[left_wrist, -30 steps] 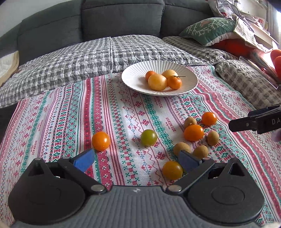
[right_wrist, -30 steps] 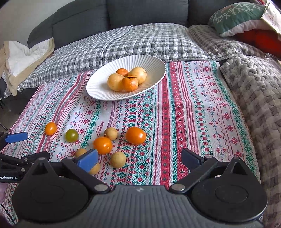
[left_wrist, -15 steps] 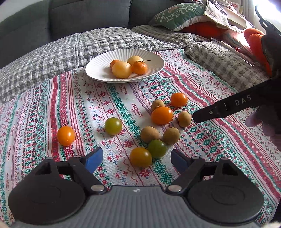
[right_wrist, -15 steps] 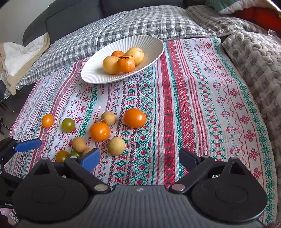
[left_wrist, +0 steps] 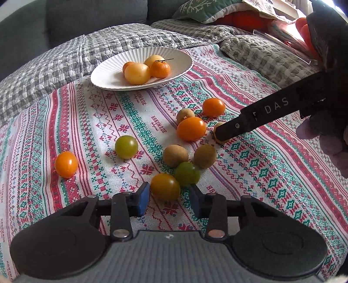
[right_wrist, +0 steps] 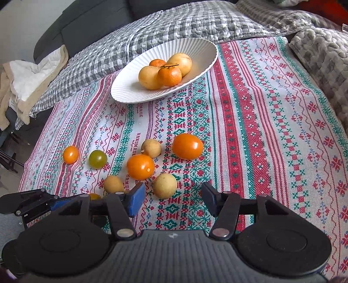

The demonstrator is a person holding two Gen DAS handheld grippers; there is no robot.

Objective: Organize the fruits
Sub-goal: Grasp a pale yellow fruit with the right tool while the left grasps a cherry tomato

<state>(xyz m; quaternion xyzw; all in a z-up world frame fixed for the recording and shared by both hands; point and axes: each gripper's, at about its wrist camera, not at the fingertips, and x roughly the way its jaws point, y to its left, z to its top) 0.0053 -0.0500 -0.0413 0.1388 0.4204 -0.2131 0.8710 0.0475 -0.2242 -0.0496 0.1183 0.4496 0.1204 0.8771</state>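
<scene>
A white ribbed plate [left_wrist: 108, 71] [right_wrist: 130, 91] at the back of the patterned cloth holds several yellow and orange fruits. Loose orange and green tomatoes and brown kiwis lie scattered on the cloth. My left gripper [left_wrist: 169, 201] is open, its jaws either side of a yellow-orange tomato [left_wrist: 165, 186] without touching it; a green tomato [left_wrist: 187, 173] sits just behind. My right gripper [right_wrist: 171, 199] is open just in front of a pale round fruit [right_wrist: 164, 185]. In the left wrist view its black finger [left_wrist: 261, 122] reaches over that fruit [left_wrist: 217, 127].
The cloth [right_wrist: 250, 130] lies on a sofa with grey checked quilts [left_wrist: 54, 71] behind. A green cushion [left_wrist: 206, 10] and orange items are at the back right. A white and beige blanket [right_wrist: 26, 87] lies at the left edge.
Both grippers have moved forward and down toward the loose fruits. The left jaws have narrowed around the yellow-orange tomato. The right gripper has come close to the pale fruit.
</scene>
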